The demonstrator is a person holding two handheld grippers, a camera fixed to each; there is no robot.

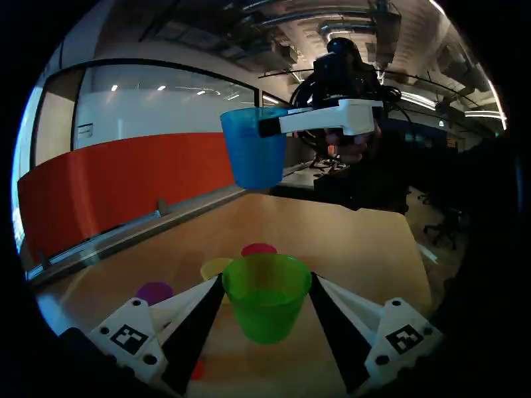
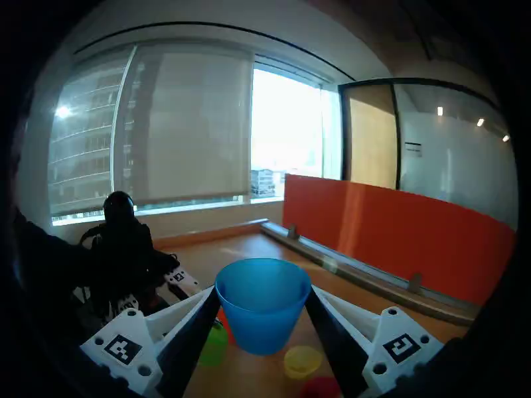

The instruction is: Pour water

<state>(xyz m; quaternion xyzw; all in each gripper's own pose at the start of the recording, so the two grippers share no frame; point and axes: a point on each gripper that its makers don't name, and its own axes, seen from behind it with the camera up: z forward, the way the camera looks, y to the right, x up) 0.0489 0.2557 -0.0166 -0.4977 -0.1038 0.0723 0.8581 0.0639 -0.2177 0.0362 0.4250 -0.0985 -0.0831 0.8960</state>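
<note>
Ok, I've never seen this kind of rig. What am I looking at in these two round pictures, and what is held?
No robot here: a person holds a two-finger gripper in each hand, each carrying a fisheye camera that looks along its fingers. In the left gripper view, the left gripper clamps a green cup over a wooden table, where round pieces lie: yellow, pink, purple. The right gripper view looks along the right gripper, which holds a blue cup.

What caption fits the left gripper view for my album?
The left gripper grips a green cup; beyond it, the right gripper holds a blue cup in the air above the table.
</note>
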